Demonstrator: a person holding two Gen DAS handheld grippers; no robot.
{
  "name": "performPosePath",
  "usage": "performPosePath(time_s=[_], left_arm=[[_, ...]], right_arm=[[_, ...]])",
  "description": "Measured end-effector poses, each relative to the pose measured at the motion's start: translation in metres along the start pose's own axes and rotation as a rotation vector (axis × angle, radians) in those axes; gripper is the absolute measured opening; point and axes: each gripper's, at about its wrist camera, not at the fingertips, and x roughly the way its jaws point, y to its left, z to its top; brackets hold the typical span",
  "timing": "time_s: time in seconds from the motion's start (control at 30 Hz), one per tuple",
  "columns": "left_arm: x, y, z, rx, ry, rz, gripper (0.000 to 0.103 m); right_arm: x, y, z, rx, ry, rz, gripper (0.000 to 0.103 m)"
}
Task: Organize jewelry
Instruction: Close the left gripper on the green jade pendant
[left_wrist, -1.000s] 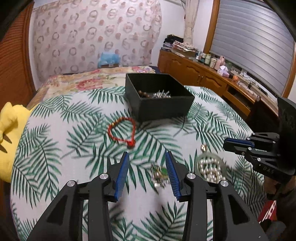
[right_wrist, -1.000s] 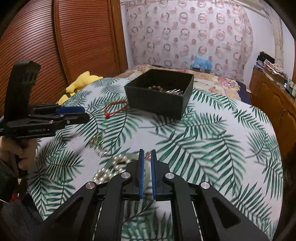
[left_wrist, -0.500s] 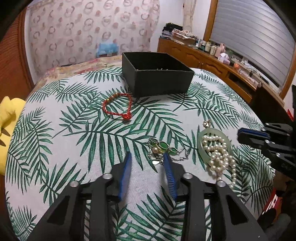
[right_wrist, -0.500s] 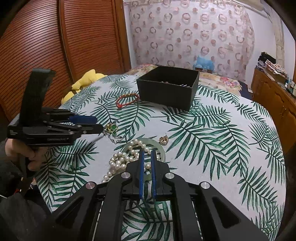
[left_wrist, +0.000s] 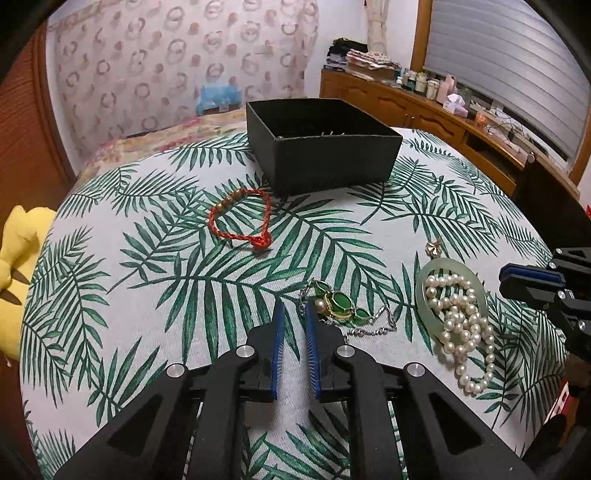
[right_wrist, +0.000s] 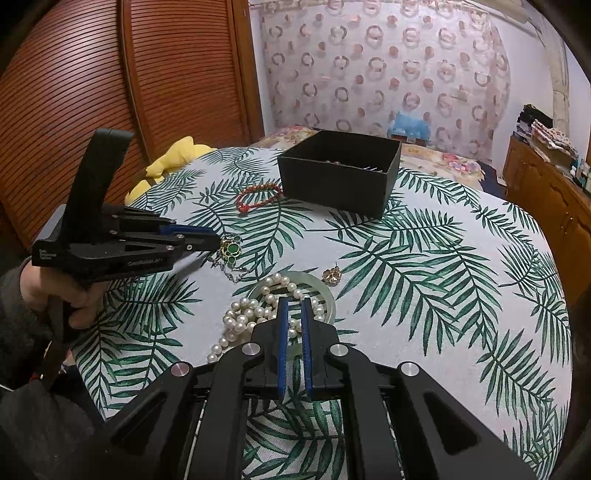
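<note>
2 grippers low over jewelry on a palm-leaf tablecloth (left_wrist: 147, 295).

The left gripper (left_wrist: 293, 317) has its jaws nearly together with a narrow gap, holding nothing, just beside the green-stone bracelet (left_wrist: 338, 304). The right gripper (right_wrist: 294, 310) also shows a narrow gap, empty, above the pearl necklace (right_wrist: 251, 314) lying on a jade bangle (right_wrist: 330, 301). A red cord bracelet (left_wrist: 240, 221) lies near the black box (left_wrist: 325, 162); a small gold pendant (right_wrist: 331, 275) is beside the bangle.

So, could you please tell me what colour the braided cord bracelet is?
Red, with a few gold beads; the braided cord bracelet shows best in the left wrist view.
</note>
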Motion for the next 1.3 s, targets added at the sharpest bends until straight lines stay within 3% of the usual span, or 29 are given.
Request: performPosePath(time_s=[0.5,0.6,0.77,1.1,1.3], left_arm=[[0.008,-0.004,0.011,0.017,0.002,-0.028,0.01],[0.01,-0.005,0.013,0.025,0.003,-0.057,0.0],[0.01,-0.01,0.013,0.059,-0.002,-0.034,0.0],[-0.016,0.0,0.022,0.031,-0.076,-0.026,0.0],[-0.012,-0.002,0.026,-0.001,-0.051,-0.075,0.0]], right_arm=[[0.002,0.0,-0.005,0.002,0.006,0.002,0.008],[0.003,0.0,-0.006,0.002,0.006,0.002,0.008],[0.003,-0.001,-0.007,0.005,0.005,0.001,0.008],[0.002,-0.002,-0.008,0.007,0.007,0.002,0.008],[0.002,-0.003,-0.008,0.006,0.006,0.002,0.008]])
